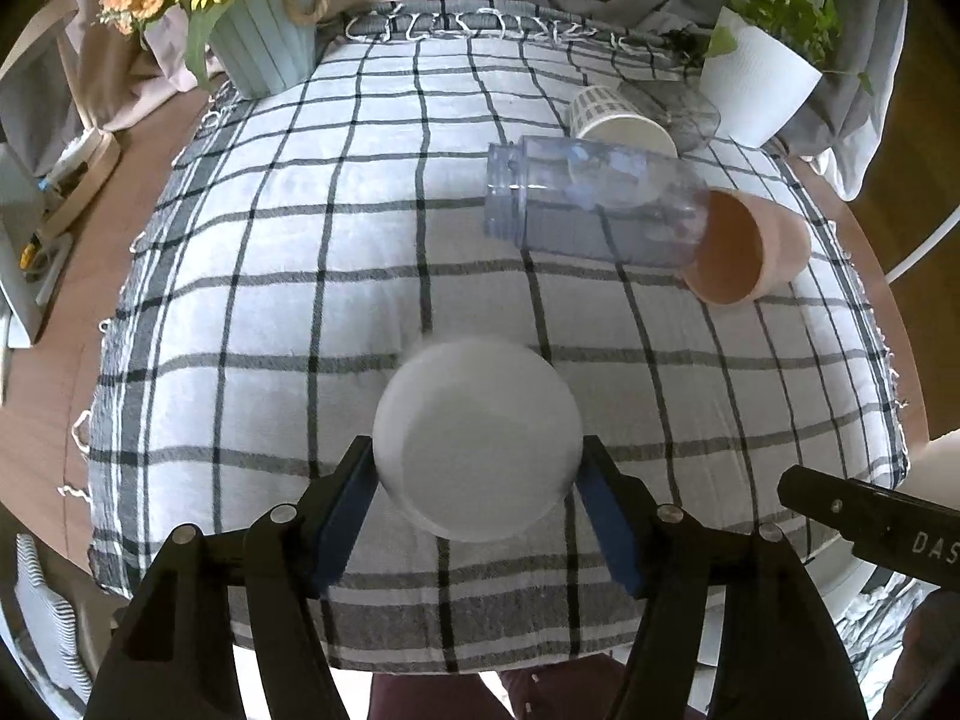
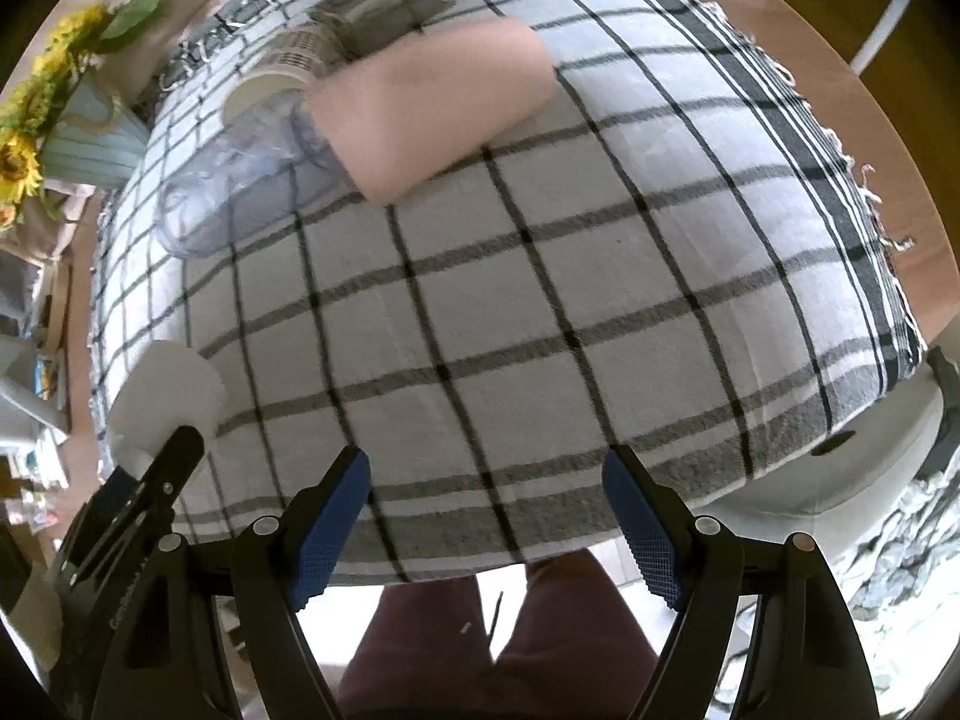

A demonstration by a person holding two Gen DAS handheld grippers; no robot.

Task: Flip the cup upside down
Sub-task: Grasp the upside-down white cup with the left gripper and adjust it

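Note:
My left gripper (image 1: 478,501) is shut on a white cup (image 1: 477,438), its flat base facing the camera, held above the checked cloth (image 1: 300,276). The same cup shows at the left edge of the right wrist view (image 2: 168,402), with the left gripper below it. My right gripper (image 2: 486,516) is open and empty over the near edge of the cloth. A clear plastic cup (image 1: 594,204) lies on its side at the far right, a pink cup (image 1: 744,246) lies beside it, and a white patterned cup (image 1: 618,120) lies behind.
A sunflower pot (image 1: 264,42) stands at the far left and a white plant pot (image 1: 756,78) at the far right. A grey tinted cup (image 1: 684,108) lies by the white pot. The wooden table (image 1: 54,324) shows around the cloth.

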